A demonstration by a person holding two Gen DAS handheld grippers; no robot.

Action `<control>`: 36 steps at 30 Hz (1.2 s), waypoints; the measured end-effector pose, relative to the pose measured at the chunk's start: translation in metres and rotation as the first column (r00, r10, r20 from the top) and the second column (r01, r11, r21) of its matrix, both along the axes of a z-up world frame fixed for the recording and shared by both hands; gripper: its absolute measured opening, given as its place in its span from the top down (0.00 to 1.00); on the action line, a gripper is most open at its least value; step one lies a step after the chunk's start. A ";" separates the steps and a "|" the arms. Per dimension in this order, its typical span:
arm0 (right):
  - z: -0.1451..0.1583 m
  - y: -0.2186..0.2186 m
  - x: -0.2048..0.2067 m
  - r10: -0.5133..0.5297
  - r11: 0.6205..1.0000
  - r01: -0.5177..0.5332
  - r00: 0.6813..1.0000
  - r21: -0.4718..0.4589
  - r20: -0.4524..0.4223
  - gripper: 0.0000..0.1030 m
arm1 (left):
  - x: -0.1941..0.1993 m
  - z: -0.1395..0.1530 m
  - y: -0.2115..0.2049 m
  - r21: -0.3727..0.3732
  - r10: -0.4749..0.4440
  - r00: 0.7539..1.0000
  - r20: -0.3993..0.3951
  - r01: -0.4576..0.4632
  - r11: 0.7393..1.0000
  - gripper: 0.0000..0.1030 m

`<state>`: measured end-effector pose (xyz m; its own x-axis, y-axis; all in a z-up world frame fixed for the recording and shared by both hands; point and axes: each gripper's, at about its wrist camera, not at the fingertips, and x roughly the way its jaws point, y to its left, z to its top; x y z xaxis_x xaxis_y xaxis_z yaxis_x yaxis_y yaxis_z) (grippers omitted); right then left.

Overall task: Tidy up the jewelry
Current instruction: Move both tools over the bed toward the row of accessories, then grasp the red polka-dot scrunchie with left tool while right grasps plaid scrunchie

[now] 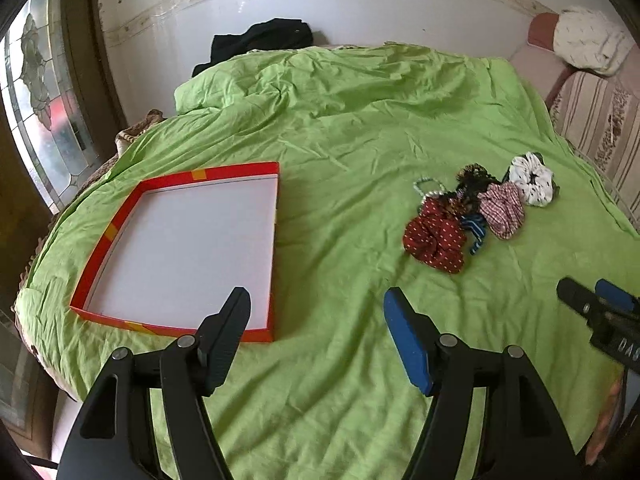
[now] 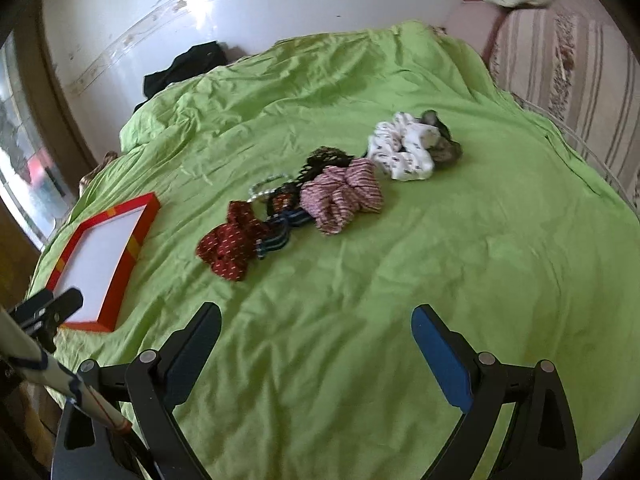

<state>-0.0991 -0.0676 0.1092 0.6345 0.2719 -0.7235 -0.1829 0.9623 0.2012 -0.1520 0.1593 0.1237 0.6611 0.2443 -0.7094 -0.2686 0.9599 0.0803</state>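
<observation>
A bed under a rumpled green sheet (image 1: 360, 128), w/ a shallow red-rimmed tray (image 1: 100, 248) lying flat at its left side, white floor bare. Well apart to the right, a clump of hair ties: dark red dotted scrunchie (image 1: 436, 240) nearest, a blue striped tie (image 1: 476, 232) touching it, a pink checked scrunchie (image 1: 502, 208), a dark patterned one (image 1: 476, 178) behind, a white printed scrunchie (image 1: 532, 178) at the far end, plus a pale beaded bracelet (image 1: 428, 188) at the clump's back-left edge. Left claw (image 1: 316, 304) hangs over bare sheet betw. tray and clump, jaws wide, nothing betw. them; its left finger overlaps the tray's near corner in view. Right claw (image 2: 316, 316) also spread wide and holding nothing, clump ahead of it, nothing blocking. Black garment (image 1: 260, 40) heaped at the bed's far edge against a glossy white wall (image 1: 360, 8); striped sofa (image 1: 600, 120) at right, leaded-glass door (image 1: 36, 100) at left.
</observation>
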 end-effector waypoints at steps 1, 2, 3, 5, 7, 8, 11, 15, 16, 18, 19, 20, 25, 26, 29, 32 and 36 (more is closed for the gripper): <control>0.000 -0.003 0.000 -0.017 1.000 0.017 1.000 -0.011 0.004 0.04 | 0.001 -0.001 -0.002 0.001 -0.002 1.000 -0.005 0.002 1.000 0.34; -0.001 -0.005 0.001 -0.027 0.999 0.027 1.000 -0.024 0.007 0.04 | 0.002 -0.002 -0.002 0.003 -0.003 1.000 -0.008 0.003 1.000 0.34; -0.001 -0.007 0.002 -0.032 0.999 0.032 0.999 -0.032 0.007 0.04 | 0.003 -0.003 -0.003 0.004 -0.004 1.000 -0.012 0.004 1.000 0.34; -0.003 -0.011 0.005 -0.039 0.998 0.039 0.999 -0.051 0.001 0.04 | 0.004 -0.005 -0.005 0.006 -0.006 1.000 -0.020 0.006 1.000 0.34; -0.005 -0.015 0.007 -0.052 0.997 0.052 0.999 -0.057 -0.002 0.04 | 0.006 -0.007 -0.006 0.004 -0.007 1.000 -0.027 0.007 1.000 0.34; -0.006 -0.016 0.008 -0.054 0.997 0.054 0.999 -0.056 -0.004 0.04 | 0.007 -0.009 -0.006 0.001 -0.009 0.999 -0.033 0.009 1.000 0.34; -0.009 -0.018 0.010 -0.053 0.997 0.052 0.999 -0.063 -0.006 0.04 | 0.011 -0.012 -0.005 -0.007 -0.010 0.999 -0.048 0.010 1.000 0.34; -0.012 -0.020 0.014 -0.055 0.995 0.055 0.998 -0.080 -0.003 0.06 | 0.018 -0.018 -0.004 -0.012 -0.005 0.997 -0.071 0.004 1.000 0.34; -0.012 -0.021 0.016 -0.060 0.995 0.059 0.998 -0.085 -0.004 0.08 | 0.019 -0.019 -0.003 -0.011 -0.005 0.997 -0.075 0.004 1.000 0.34; -0.014 -0.024 0.021 -0.067 0.993 0.065 0.998 -0.096 -0.015 0.13 | 0.023 -0.022 -0.002 -0.006 0.000 0.996 -0.084 -0.001 1.000 0.34; -0.014 -0.025 0.024 -0.067 0.993 0.065 0.998 -0.100 -0.020 0.18 | 0.024 -0.023 -0.001 -0.004 0.002 0.996 -0.085 -0.003 1.000 0.34; -0.015 -0.026 0.026 -0.066 0.993 0.063 0.998 -0.103 -0.024 0.19 | 0.027 -0.024 0.001 -0.002 0.007 0.996 -0.089 -0.007 1.000 0.34; -0.012 -0.027 0.041 -0.048 0.992 0.045 0.999 -0.114 -0.020 0.20 | 0.040 -0.029 0.009 -0.021 -0.001 0.994 -0.107 -0.001 1.000 0.34; -0.011 -0.028 0.047 -0.040 0.993 0.037 0.999 -0.108 -0.020 0.20 | 0.043 -0.029 0.011 -0.024 -0.006 0.994 -0.105 0.004 1.000 0.34; -0.011 -0.031 0.065 -0.020 0.997 0.018 0.999 -0.080 -0.034 0.21 | 0.057 -0.026 0.018 -0.045 -0.030 0.996 -0.085 0.026 0.999 0.34; -0.015 -0.034 0.081 -0.001 0.999 -0.001 0.998 -0.036 -0.058 0.21 | 0.075 -0.027 0.023 -0.075 -0.054 0.996 -0.077 0.048 0.996 0.34; -0.022 -0.029 0.100 0.041 0.999 -0.041 0.996 0.011 -0.073 0.21 | 0.098 -0.032 0.021 -0.142 -0.114 0.991 -0.072 0.103 0.985 0.34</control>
